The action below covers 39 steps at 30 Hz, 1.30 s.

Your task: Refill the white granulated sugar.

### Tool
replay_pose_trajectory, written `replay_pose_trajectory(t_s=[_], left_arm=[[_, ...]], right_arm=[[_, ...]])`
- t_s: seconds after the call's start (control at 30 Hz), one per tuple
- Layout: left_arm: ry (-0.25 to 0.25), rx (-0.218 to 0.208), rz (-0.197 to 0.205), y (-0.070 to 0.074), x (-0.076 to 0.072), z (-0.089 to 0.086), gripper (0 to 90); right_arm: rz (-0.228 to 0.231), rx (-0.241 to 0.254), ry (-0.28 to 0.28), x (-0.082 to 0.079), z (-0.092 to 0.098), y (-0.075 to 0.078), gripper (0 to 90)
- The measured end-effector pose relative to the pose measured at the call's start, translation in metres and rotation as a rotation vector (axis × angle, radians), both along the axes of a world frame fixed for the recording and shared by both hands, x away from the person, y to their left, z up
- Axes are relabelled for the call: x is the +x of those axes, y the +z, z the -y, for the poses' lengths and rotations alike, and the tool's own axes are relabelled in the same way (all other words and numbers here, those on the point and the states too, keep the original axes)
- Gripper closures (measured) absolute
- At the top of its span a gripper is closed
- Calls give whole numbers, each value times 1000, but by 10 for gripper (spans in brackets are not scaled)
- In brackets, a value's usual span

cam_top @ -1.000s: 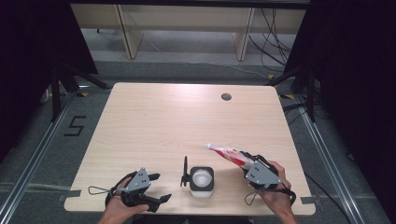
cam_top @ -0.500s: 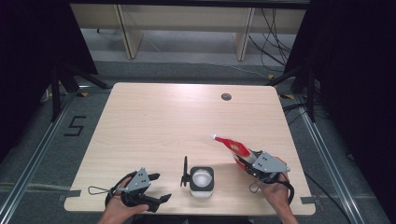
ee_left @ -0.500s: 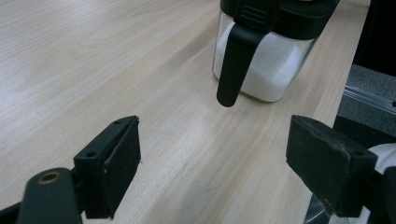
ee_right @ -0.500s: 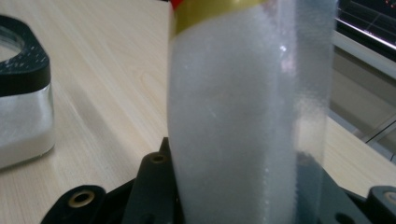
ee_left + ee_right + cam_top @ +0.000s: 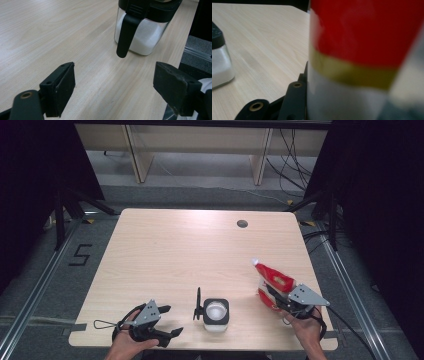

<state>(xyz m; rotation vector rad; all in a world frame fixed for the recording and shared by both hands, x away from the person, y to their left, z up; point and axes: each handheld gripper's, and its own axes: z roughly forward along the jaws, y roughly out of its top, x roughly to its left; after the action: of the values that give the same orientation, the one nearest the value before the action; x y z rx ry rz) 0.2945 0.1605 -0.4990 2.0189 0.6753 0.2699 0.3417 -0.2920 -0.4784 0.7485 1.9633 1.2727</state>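
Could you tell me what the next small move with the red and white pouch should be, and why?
Probably carry the red and white pouch leftward toward the glass jar. The right tool grips the pouch near the table's right edge, spout pointing up and away, while the jar's lid stands open and the left tool waits open beside it.

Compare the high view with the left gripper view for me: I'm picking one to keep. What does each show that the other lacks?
High view alone: the right gripper shut on a red-and-white pouch, the left gripper's hand, the whole table with its round hole, and the floor. Left gripper view alone: the jar's white grains through clear glass, its black spoon handle up close, and the left gripper open with nothing between its jaws. Both share the jar, the table and the left gripper.
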Motion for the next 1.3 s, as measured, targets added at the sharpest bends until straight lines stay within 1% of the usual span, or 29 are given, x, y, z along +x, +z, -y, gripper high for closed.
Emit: replay_pose_trajectory(t_s=[0.1, 0.13, 0.17, 0.27, 0.3, 0.33, 0.37, 0.43, 0.47, 0.5, 0.53, 0.57, 0.63, 0.7, 0.73, 0.8, 0.83, 0.87, 0.9, 0.93, 0.97, 1.0, 1.03, 1.13, 1.17, 1.2, 1.23, 1.27, 1.3], left_arm=[[0, 7, 8, 1, 0, 0, 174], [0, 7, 9, 1, 0, 0, 174], [-2, 9, 8, 1, 0, -1, 174], [-3, 11, 9, 1, 0, -1, 174], [0, 4, 8, 0, 0, -1, 174], [0, 3, 0, 1, 0, -1, 174], [-8, 27, 5, 2, 1, -3, 174], [-2, 8, -1, 1, 0, -2, 174], [2, 6, -4, 1, 0, -2, 174], [7, 2, -5, 1, -1, -1, 174], [6, 4, -2, 1, -1, -1, 174], [-2, 8, 7, 1, 0, -1, 174], [-19, 17, 21, 1, 1, -2, 174], [1, -3, -3, 0, 0, -1, 174], [8, 10, 1, 1, 0, -2, 174], [-4, 2, 7, 0, 1, -1, 174], [0, -2, 2, 0, 0, -1, 174], [-2, -1, -1, 1, 0, -1, 175], [-1, 1, -2, 1, 1, -1, 174], [3, 12, 0, 1, 1, -1, 174], [8, 33, -1, 2, 1, -3, 174], [7, -4, -8, 0, 1, -1, 174], [7, -8, -4, 0, 2, -1, 174], [-5, 3, -5, 1, 3, -2, 174], [0, -1, -9, 1, 3, -2, 174], [0, -2, -10, 1, 3, -2, 174], [0, -3, -10, 1, 3, -2, 174], [0, 10, 2, 2, 4, -3, 174], [7, -21, -11, 1, 3, -2, 174]], right_arm=[[-12, 42, -10, -1, 8, -1, 692], [2, 39, -11, -2, 9, 0, 692], [-14, 36, -9, -4, 8, 0, 692], [-20, 39, -12, -5, 7, 0, 680], [-34, 44, -23, -6, 8, 1, 671], [-24, 64, -26, -7, 8, 0, 666], [-70, 79, -29, -10, 7, 1, 660], [-28, 65, -33, -11, 8, 1, 649], [-61, 66, -32, -15, 8, 1, 637], [-22, 55, -40, -14, 9, 2, 621], [-74, 78, -65, -19, 8, 3, 603], [-37, 63, -56, -18, 10, 5, 581], [-75, 112, -84, -22, 10, 6, 546], [-74, 119, -82, -26, 11, 6, 526], [-80, 133, -79, -27, 10, 6, 503], [-96, 139, -101, -31, 13, 7, 459], [-103, 163, -100, -33, 13, 7, 452], [-109, 149, -89, -33, 16, 7, 436], [-108, 147, -106, -35, 16, 8, 428], [-104, 168, -127, -39, 16, 8, 421], [-98, 164, -130, -40, 17, 8, 412], [-105, 166, -126, -42, 18, 7, 405], [-99, 154, -143, -44, 19, 8, 400], [-136, 165, -163, -51, 21, 6, 385], [-127, 174, -170, -52, 21, 5, 380], [-130, 161, -136, -52, 25, 6, 372], [-146, 183, -157, -55, 23, 6, 368], [-137, 161, -163, -56, 25, 6, 364], [-118, 151, -168, -56, 26, 5, 357]])
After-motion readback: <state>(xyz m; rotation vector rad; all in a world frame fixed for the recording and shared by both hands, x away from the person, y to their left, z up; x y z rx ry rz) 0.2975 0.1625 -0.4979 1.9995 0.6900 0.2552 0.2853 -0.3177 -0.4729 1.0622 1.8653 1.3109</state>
